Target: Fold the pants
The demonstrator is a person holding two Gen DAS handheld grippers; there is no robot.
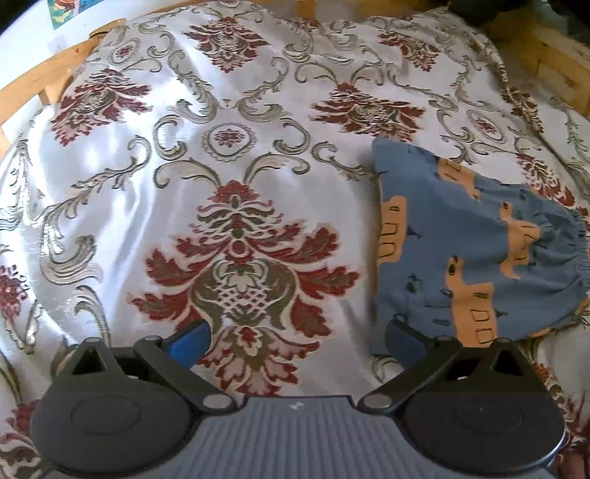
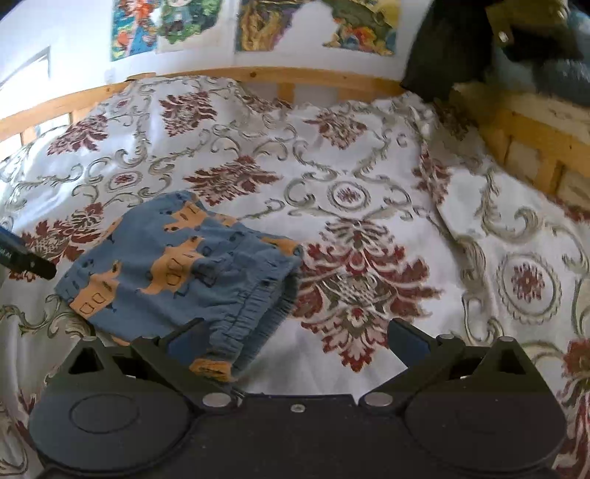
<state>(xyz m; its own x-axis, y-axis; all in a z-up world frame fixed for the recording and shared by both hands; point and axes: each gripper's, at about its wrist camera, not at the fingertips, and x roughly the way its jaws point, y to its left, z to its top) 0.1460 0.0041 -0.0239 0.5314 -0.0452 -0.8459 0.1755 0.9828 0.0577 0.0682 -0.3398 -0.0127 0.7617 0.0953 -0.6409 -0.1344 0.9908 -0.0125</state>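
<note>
Small blue pants (image 1: 464,254) with orange vehicle prints lie folded in a compact bundle on the patterned bedspread (image 1: 221,165). In the left wrist view they sit to the right, and my left gripper (image 1: 295,339) is open over bare bedspread, its right finger just touching the bundle's near edge. In the right wrist view the pants (image 2: 177,272) lie at lower left with the gathered waistband toward me. My right gripper (image 2: 295,339) is open, its left finger above the waistband, nothing held. The tip of the left gripper (image 2: 25,258) shows at the far left.
A wooden bed rail (image 2: 295,79) runs along the far side, with colourful pictures (image 2: 313,22) on the wall above. Wooden slats (image 2: 534,147) and dark items (image 2: 461,48) stand at the right. Wide bedspread (image 2: 368,221) stretches around the pants.
</note>
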